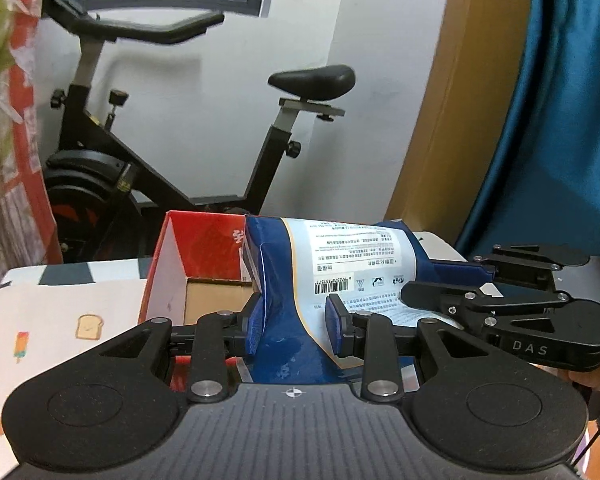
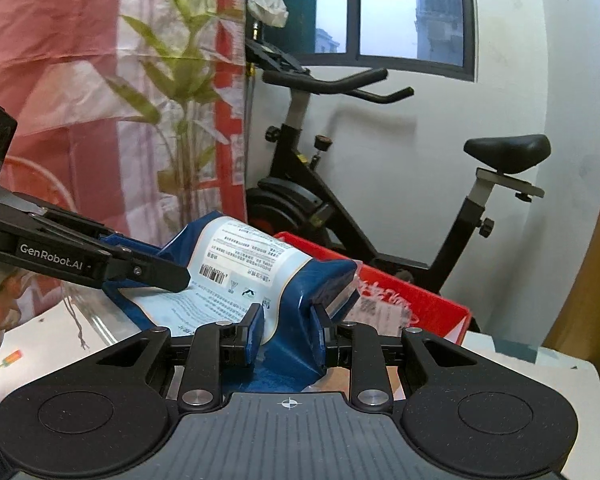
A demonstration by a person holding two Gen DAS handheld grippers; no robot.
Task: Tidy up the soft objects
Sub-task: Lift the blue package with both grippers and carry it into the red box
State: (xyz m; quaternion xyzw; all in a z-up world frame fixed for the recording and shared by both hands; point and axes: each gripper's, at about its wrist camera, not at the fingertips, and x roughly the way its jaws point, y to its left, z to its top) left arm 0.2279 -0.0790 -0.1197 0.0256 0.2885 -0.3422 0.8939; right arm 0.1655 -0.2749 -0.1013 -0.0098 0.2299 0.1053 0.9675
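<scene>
Left wrist view: left hand-held gripper (image 1: pixel 294 326) is clamped on the near end of the blue-and-white pouch (image 1: pixel 340 268). The pouch is held off the bench (image 1: pixel 60 312), just ahead of the fingers, over the open red box (image 1: pixel 196 256). Box floor looks bare, so I judge the placing step is left.

Right wrist view: right hand-held gripper (image 2: pixel 288 330) is pinched on the pouch's other end; the red box sits just beyond the fingers. Pouch is soft and crinkled, sagging between the two grips — printed label with barcode facing up.
</scene>
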